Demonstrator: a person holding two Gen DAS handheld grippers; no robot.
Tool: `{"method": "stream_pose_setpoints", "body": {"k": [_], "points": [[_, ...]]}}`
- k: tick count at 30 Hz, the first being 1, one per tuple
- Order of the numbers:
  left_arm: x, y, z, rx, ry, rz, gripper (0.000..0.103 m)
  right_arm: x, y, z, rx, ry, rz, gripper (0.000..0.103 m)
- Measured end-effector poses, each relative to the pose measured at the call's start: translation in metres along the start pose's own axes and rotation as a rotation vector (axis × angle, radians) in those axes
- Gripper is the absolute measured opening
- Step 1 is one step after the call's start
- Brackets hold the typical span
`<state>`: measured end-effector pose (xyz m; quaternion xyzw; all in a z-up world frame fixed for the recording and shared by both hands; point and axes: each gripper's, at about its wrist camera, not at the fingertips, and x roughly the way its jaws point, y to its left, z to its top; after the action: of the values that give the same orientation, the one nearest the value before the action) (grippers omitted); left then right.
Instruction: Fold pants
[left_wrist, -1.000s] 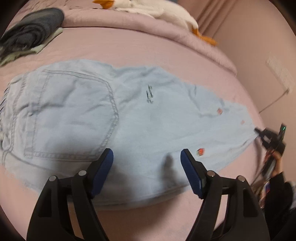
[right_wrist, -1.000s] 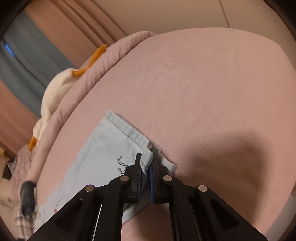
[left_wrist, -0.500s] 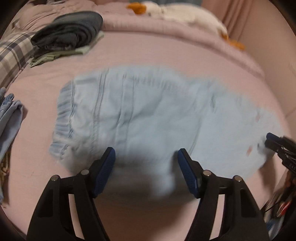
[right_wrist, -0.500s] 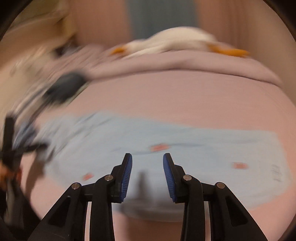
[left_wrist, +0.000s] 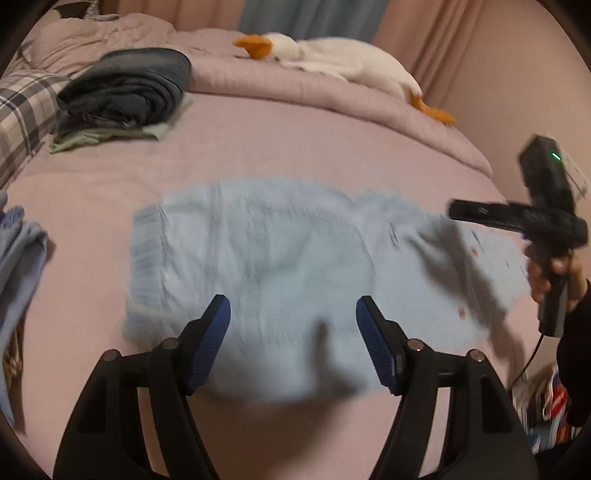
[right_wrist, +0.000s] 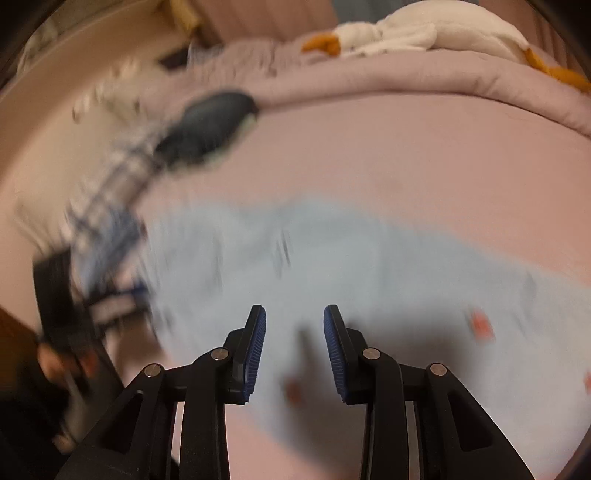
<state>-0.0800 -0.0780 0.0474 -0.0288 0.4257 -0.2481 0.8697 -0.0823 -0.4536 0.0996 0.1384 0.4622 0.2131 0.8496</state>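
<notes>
My left gripper (left_wrist: 293, 341) has its jaws spread wide and empty above the near edge of the pale blue pants (left_wrist: 280, 266). My right gripper (right_wrist: 294, 347) has its jaws parted too, holding nothing, over the leg end of the pants (right_wrist: 369, 273). The pants lie spread flat on the pink bed (left_wrist: 295, 147), blurred in both views. Beyond the pants, toward the left, sits a stack of dark folded clothes (left_wrist: 129, 85). Farther behind the pants, a white plush goose (left_wrist: 332, 59) lies on the rolled duvet (left_wrist: 258, 79). Left of the pants I see a blue garment (left_wrist: 18, 258).
</notes>
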Motion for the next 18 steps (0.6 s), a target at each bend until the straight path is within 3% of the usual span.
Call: {"method": "stream_pose_setpoints", "body": {"k": [4,7,9,10,11,14,18], "points": [[0.014,0.015,0.007,-0.025,0.022,0.034,0.070,0.049,0.004,0.048,0.006,0.026,-0.029,0.035],[0.018,0.021,-0.009,0.010,0.077,0.035,0.066,0.094,0.001,0.077,-0.015,0.146,-0.089,0.035],[0.013,0.020,-0.018,0.067,0.073,0.045,0.060,0.117,0.003,0.079,-0.035,0.270,-0.080,0.035],[0.012,0.019,-0.020,0.080,0.072,0.052,0.057,0.129,0.007,0.077,-0.063,0.334,-0.072,0.033],[0.012,0.020,-0.021,0.081,0.071,0.051,0.056,0.134,0.012,0.073,-0.100,0.373,-0.066,0.017],[0.013,0.026,-0.019,0.056,0.071,0.044,0.056,0.146,0.036,0.078,-0.218,0.380,-0.142,0.009],[0.012,0.024,-0.022,0.062,0.066,0.055,0.056,0.156,0.048,0.087,-0.213,0.264,-0.250,0.000]]}}
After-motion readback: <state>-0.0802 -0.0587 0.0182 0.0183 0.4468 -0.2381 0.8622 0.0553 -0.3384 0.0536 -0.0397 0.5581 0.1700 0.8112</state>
